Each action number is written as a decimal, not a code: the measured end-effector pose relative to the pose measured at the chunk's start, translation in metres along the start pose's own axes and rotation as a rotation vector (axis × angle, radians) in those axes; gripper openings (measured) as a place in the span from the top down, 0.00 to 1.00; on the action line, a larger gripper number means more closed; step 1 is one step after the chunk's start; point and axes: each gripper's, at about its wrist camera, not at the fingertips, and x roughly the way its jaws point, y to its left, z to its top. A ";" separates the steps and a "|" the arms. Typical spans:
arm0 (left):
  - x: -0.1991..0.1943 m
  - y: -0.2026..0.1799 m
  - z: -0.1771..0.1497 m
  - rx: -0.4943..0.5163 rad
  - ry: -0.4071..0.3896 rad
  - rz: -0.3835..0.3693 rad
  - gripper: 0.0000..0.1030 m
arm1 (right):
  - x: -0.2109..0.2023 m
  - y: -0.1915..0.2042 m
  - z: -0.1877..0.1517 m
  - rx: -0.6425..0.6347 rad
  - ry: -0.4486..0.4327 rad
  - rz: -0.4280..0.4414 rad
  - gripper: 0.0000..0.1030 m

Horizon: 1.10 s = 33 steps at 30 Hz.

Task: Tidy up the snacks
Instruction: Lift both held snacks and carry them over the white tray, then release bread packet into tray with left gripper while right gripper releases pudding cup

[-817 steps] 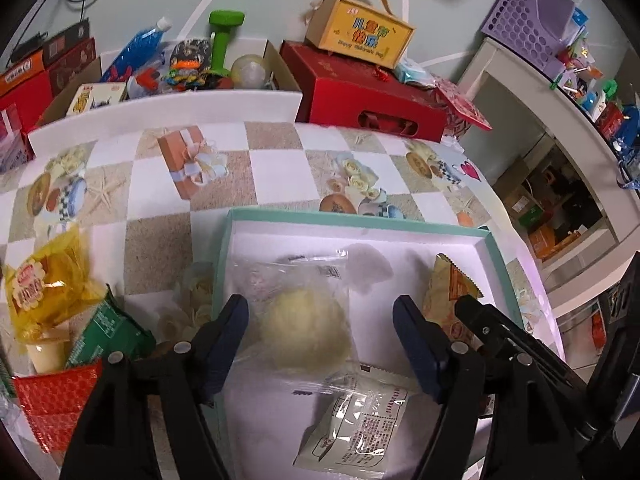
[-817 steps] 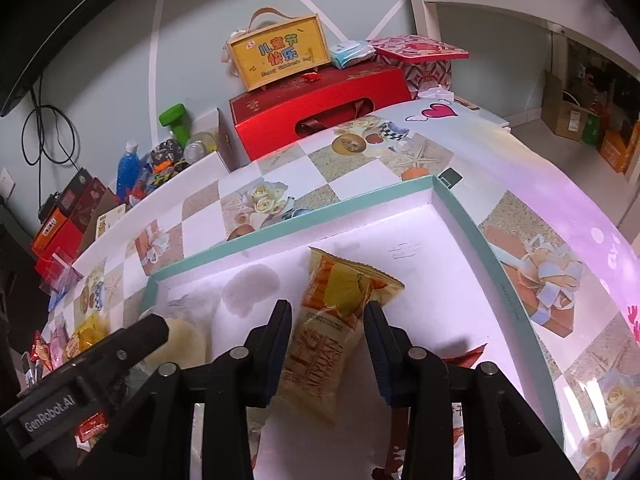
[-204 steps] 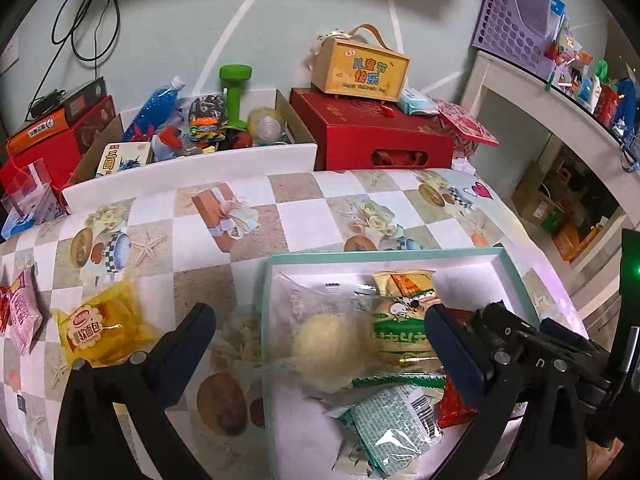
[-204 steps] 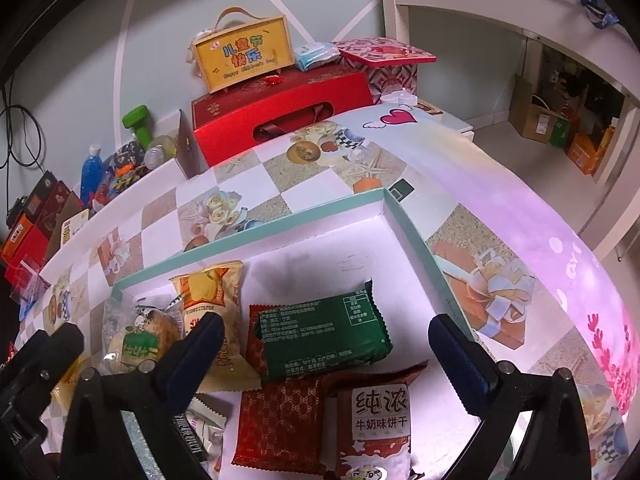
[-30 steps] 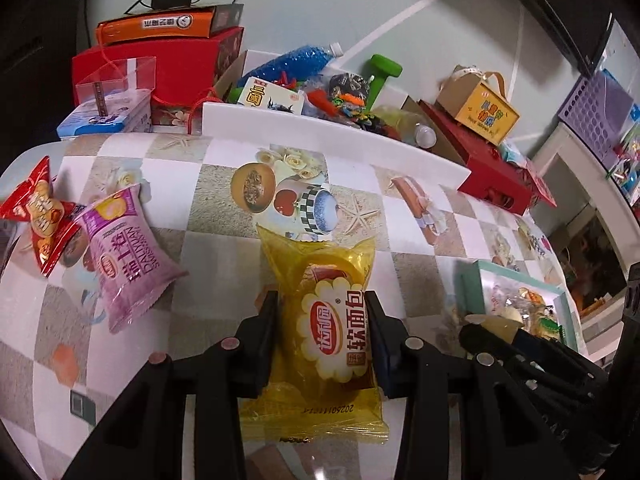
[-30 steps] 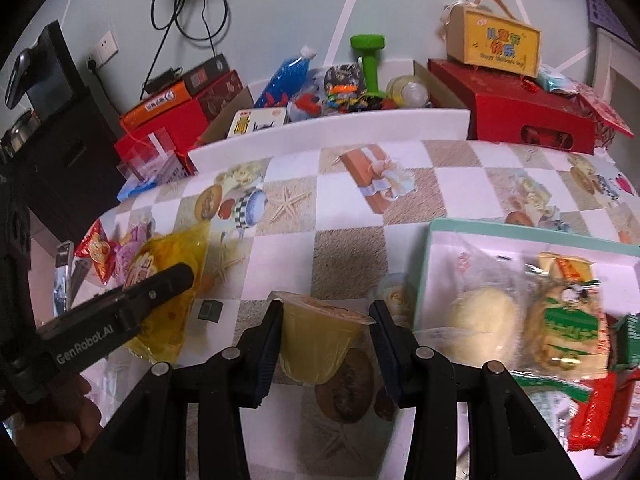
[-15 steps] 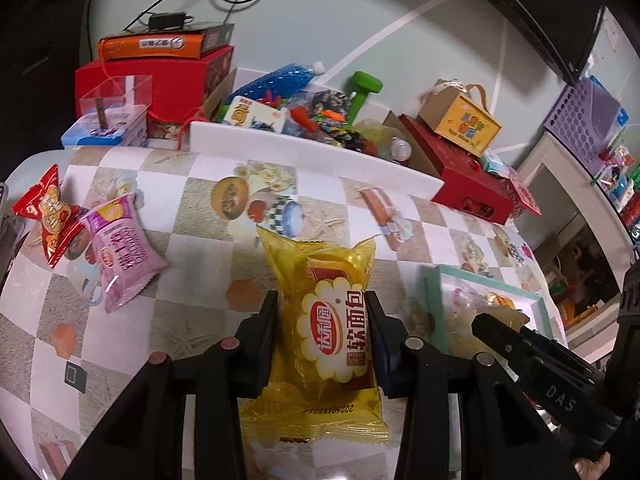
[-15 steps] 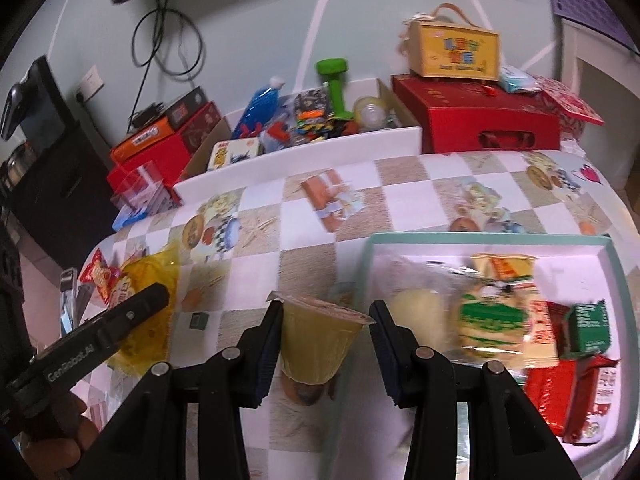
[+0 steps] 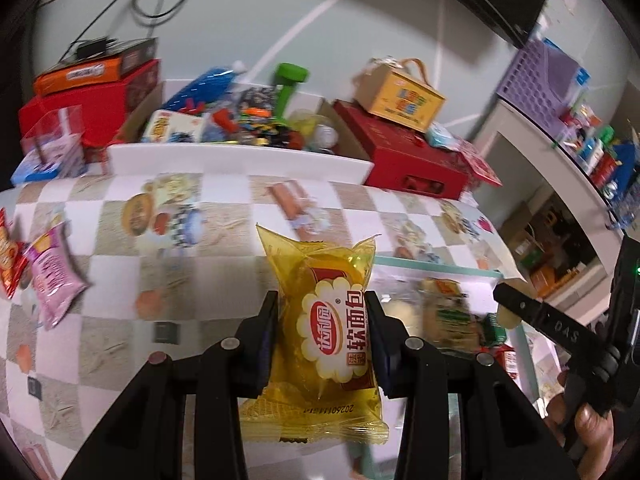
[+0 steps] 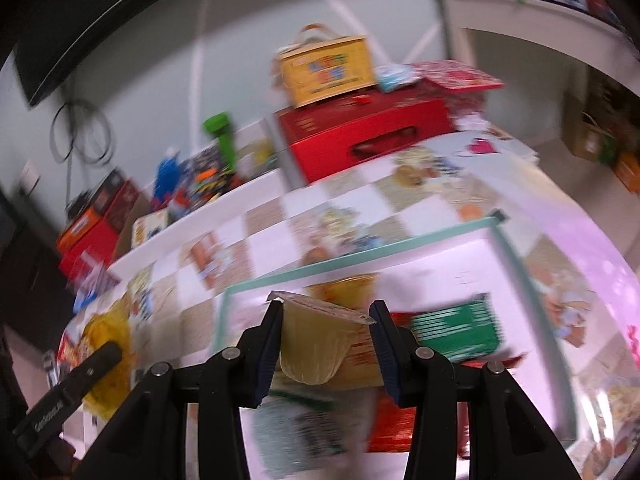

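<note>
My left gripper (image 9: 322, 320) is shut on a yellow bread packet (image 9: 328, 328) and holds it above the checkered table, just left of the teal-rimmed box (image 9: 440, 266). My right gripper (image 10: 325, 334) is shut on a yellow jelly cup (image 10: 316, 348) and holds it over the teal-rimmed box (image 10: 360, 258), above the snacks lying in it, among them a green packet (image 10: 456, 332) and red packets (image 10: 390, 428). The right gripper's side shows at the right of the left wrist view (image 9: 560, 328). The left gripper with its packet shows at lower left of the right wrist view (image 10: 96, 356).
A pink packet (image 9: 52, 280) and a red-orange packet (image 9: 8, 260) lie at the table's left edge. Behind the table stand a white bin of clutter (image 9: 240, 120), a red box (image 9: 408, 160) with a yellow box (image 9: 400, 96) on it, and a white shelf (image 9: 552, 168).
Both grippers have swung to the right with their loads. The right gripper has gone from beside the box to over it; the left one has come up to the box's left rim.
</note>
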 end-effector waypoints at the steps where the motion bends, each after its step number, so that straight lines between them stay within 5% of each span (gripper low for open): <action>1: 0.002 -0.009 0.001 0.018 0.004 -0.010 0.60 | -0.002 -0.008 0.002 0.015 -0.008 -0.013 0.55; 8: 0.017 -0.058 0.001 0.109 0.035 -0.087 0.60 | -0.018 -0.063 0.012 0.125 -0.049 -0.114 0.55; 14: 0.027 -0.090 -0.009 0.179 0.073 -0.105 0.59 | -0.014 -0.078 0.011 0.149 -0.021 -0.114 0.55; 33: 0.040 -0.059 -0.066 0.113 0.206 0.002 0.59 | 0.011 -0.040 -0.031 -0.001 0.156 -0.075 0.55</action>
